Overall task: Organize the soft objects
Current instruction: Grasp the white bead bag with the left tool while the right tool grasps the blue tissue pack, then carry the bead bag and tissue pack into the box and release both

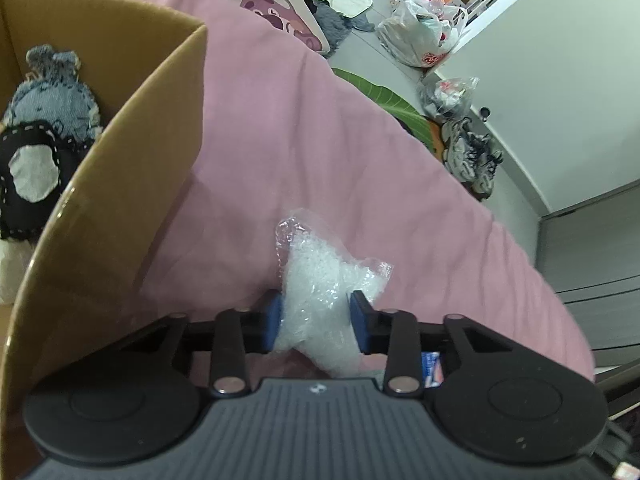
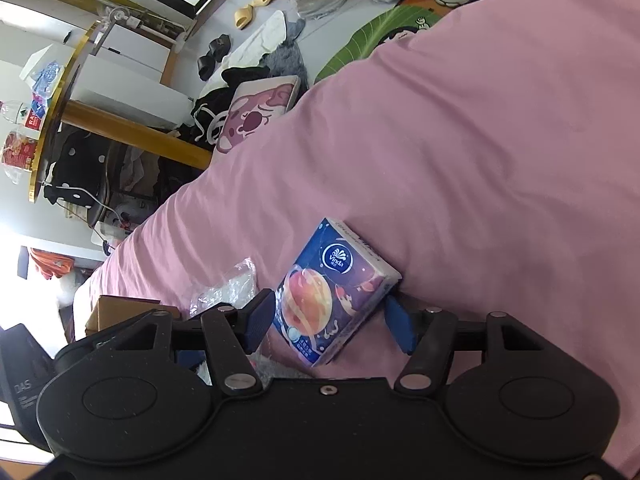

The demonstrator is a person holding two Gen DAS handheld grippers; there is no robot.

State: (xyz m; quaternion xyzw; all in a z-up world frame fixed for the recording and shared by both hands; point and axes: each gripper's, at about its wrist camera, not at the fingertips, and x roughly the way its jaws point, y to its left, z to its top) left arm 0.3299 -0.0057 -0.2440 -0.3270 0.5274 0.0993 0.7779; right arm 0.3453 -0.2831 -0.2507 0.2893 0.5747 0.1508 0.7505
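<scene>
Left wrist view shows my left gripper [image 1: 316, 316] clenched on a crumpled wad of clear bubble wrap [image 1: 320, 284], the blue pads [image 1: 275, 316] pressing it from both sides above the pink bedsheet [image 1: 320, 140]. At about ten o'clock stands an open brown cardboard box [image 1: 132, 168], its near wall just beside my left finger; inside it lies a grey and black plush toy with white stitching [image 1: 44, 128]. At two o'clock, on the floor beyond the bed's edge, sit white plastic bags [image 1: 420, 32] and grey sneakers [image 1: 472, 152].

Right wrist view has my right gripper [image 2: 332, 320] around a blue tissue pack printed with planets [image 2: 332, 292], tilted on the sheet. Both pads lie close against its sides, so I am grasping it. At nine o'clock from the pack a bit of the bubble wrap shows.
</scene>
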